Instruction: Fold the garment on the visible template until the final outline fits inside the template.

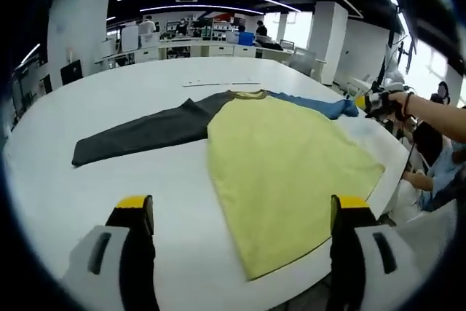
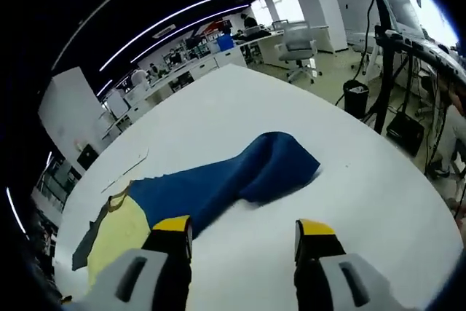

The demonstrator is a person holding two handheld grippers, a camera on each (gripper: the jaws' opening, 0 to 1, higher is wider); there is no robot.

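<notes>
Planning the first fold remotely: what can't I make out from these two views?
- Template: no outline visible on the table in either view.
- Shirt hem: left gripper view, runs over the table edge.
- Blue sleeve: right gripper view, its shoulder end is hidden behind the right gripper.

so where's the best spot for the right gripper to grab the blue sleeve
Probably at the cuff end of the blue sleeve, coming from the near side where the right gripper hangs open. The sleeve lies flat and stretched out on the white table, so that free edge looks easiest to pinch and fold inward.
</notes>
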